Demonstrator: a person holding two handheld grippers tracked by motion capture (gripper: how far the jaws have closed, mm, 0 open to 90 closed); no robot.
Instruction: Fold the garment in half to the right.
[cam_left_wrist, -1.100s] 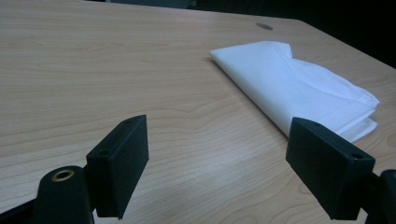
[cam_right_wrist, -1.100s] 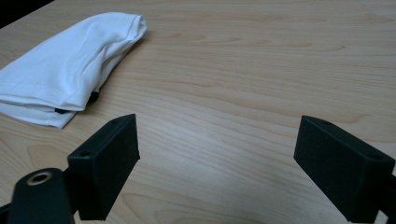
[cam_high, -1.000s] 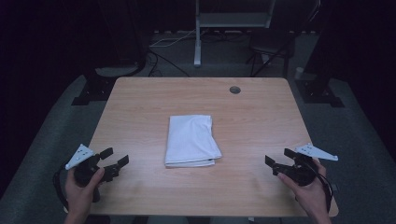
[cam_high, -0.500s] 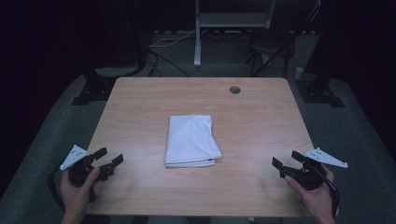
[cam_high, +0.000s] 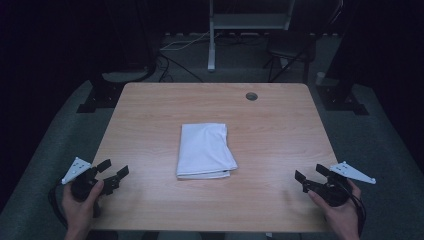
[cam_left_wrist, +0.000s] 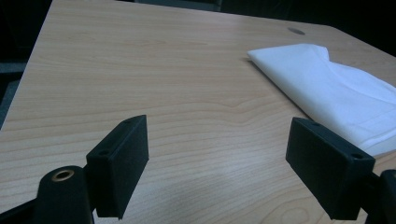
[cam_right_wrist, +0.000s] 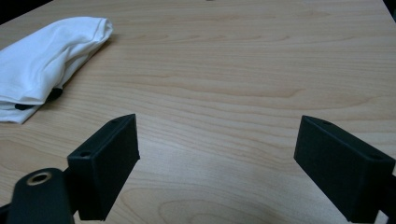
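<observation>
With the folded cloth (cam_high: 205, 151) lying mid-table (cam_high: 280, 130) and the left gripper (cam_high: 111, 174) and right gripper (cam_high: 311, 179) both wide open, empty and well apart from it (near the front corners), a one-layer pinch could unfold it.

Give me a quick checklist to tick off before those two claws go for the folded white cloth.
1. Left claw open: ok, jaws wide apart.
2. Right claw open: ok, jaws wide apart.
3. Both claws empty: ok.
4. Folded white cloth lies flat mid-table, untouched: ok.
5. Wooden table between claws and cloth bare: ok.
6. Small dark bits under the cloth's edge in the right gripper view: cannot tell what they are.
</observation>
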